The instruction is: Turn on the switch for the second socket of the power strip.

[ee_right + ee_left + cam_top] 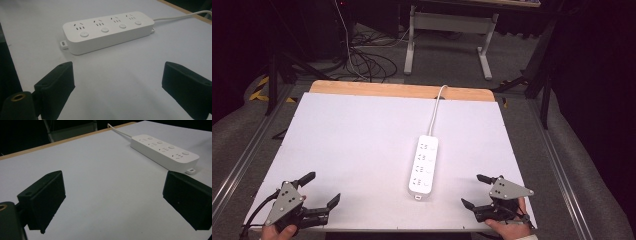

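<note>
A white power strip (423,166) with several sockets and buttons lies on the white table top (362,145), a little right of centre, its white cord (436,111) running off the far edge. My left gripper (323,189) rests at the near left corner, jaws wide apart and empty. At the near right corner my right gripper (473,191) is open too, nothing between its jaws. In the left gripper view the power strip (165,152) lies ahead to the right. In the right gripper view the power strip (107,30) sits just beyond the open jaws.
A wooden strip (402,90) borders the table's far edge. Metal rails (247,155) run along both sides. Beyond the table are a tangle of cables (367,60) on the floor and white desk legs (484,60).
</note>
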{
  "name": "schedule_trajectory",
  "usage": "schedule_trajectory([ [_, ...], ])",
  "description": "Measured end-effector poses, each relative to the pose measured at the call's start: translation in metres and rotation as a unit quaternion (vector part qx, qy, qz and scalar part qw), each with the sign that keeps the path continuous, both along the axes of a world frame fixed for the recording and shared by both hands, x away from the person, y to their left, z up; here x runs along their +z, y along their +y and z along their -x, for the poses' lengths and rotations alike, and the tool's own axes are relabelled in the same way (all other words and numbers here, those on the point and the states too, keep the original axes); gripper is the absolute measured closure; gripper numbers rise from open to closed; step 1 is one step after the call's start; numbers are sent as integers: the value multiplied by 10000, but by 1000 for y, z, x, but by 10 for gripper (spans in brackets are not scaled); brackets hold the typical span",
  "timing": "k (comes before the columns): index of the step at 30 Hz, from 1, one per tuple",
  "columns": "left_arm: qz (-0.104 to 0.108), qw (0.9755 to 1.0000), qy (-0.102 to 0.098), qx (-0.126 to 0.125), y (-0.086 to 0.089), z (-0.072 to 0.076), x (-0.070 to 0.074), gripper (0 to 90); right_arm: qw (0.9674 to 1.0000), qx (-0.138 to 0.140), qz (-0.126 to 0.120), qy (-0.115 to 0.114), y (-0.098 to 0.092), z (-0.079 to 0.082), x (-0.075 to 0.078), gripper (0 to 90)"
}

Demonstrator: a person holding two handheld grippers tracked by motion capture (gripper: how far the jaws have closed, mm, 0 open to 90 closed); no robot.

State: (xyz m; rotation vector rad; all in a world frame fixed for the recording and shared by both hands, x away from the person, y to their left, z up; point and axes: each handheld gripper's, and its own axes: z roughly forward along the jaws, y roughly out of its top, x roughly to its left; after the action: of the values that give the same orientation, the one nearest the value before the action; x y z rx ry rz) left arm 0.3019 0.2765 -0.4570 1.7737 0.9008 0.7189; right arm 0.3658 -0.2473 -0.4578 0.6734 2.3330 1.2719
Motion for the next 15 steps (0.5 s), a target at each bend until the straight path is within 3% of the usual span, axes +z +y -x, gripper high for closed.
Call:
schedule_trajectory([
  [15, -2, 10000, -22, -15, 0, 1, 1, 49, 10000, -33, -24, -21, 0, 1, 1, 116],
])
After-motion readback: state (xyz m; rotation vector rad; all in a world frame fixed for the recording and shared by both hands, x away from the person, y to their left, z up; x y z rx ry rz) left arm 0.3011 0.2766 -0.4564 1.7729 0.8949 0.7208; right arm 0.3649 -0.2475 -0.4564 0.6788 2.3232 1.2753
